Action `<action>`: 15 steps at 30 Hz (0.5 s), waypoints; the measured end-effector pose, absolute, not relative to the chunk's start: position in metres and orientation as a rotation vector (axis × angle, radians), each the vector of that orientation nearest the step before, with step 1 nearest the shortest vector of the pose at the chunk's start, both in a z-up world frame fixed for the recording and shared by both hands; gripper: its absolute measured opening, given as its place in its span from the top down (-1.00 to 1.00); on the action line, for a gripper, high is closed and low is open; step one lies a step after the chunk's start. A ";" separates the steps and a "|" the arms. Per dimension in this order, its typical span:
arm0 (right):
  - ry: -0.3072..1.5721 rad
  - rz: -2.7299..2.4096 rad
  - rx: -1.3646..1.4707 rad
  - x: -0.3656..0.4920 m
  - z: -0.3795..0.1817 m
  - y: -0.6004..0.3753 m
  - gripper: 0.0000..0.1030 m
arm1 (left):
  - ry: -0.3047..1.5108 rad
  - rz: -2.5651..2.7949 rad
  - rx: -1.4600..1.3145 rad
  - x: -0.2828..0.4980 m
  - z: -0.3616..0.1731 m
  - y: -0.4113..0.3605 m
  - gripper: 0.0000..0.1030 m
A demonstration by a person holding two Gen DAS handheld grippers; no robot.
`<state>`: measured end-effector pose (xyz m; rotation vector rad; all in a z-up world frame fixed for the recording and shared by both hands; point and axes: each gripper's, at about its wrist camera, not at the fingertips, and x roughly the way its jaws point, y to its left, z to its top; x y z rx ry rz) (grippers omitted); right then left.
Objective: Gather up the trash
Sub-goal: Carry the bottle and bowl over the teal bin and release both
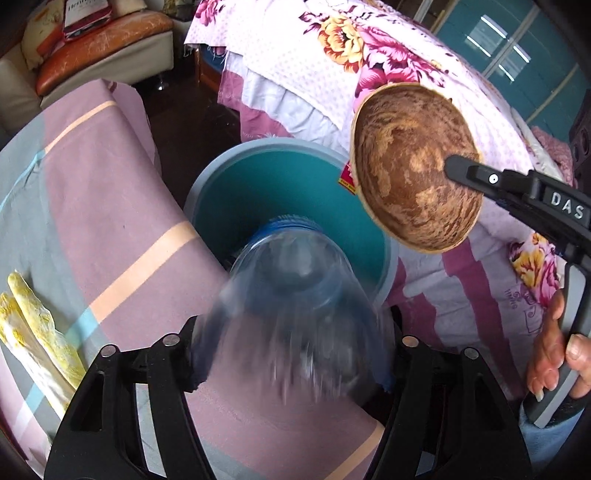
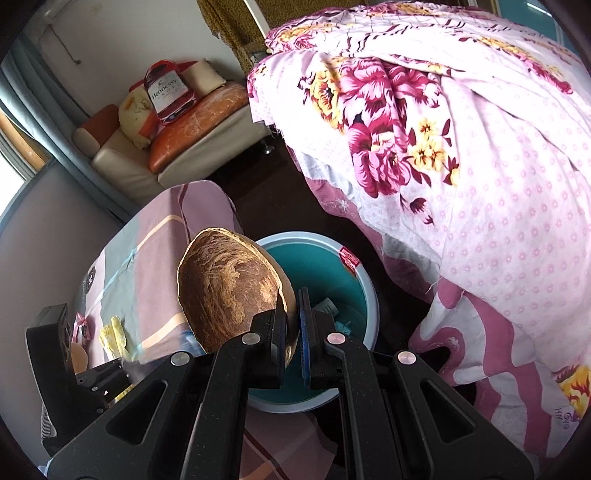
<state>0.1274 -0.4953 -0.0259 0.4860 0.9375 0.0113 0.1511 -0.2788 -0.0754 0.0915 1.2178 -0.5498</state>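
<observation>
Beside the flowered bed [image 2: 461, 166], a teal bin [image 1: 258, 192] is waiting on the floor. Left tongs [image 1: 291, 354] are gripping a clear bottle [image 1: 291, 314], tipping it binward; right tongs [image 2: 293, 332] are pinching a coconut shell [image 2: 229, 288] by its rim above the bin, seemingly for dropping.

We can read "Hennessy" in white letters on the red and white bag [image 2: 168, 90] that sits on the sofa [image 2: 192, 155]. In the left wrist view the same bag [image 1: 86, 16] shows only the start of that word at the top edge. White letters "DAS" stand on the black right gripper [image 1: 458, 170]. The bin [image 2: 371, 295] has a red sticker [image 2: 349, 260] on its rim, but its words are too small for us to read.
</observation>
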 end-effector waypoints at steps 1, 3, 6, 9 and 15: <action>0.940 0.013 0.485 0.128 -0.027 -0.494 0.88 | 1.209 -0.545 0.090 0.151 -0.074 -0.278 -0.50; 0.944 0.017 0.481 0.129 -0.028 -0.492 0.88 | 1.186 -0.538 0.085 0.150 -0.069 -0.276 -0.56; 0.949 0.018 0.472 0.130 -0.028 -0.489 0.88 | 1.174 -0.530 0.069 0.150 -0.064 -0.271 -0.56; 0.956 0.019 0.463 0.130 -0.029 -0.487 0.88 | 1.165 -0.515 0.046 0.149 -0.061 -0.262 -0.62; 0.992 0.023 0.442 0.133 -0.034 -0.479 0.88 | 1.139 -0.478 0.012 0.145 -0.054 -0.238 -0.75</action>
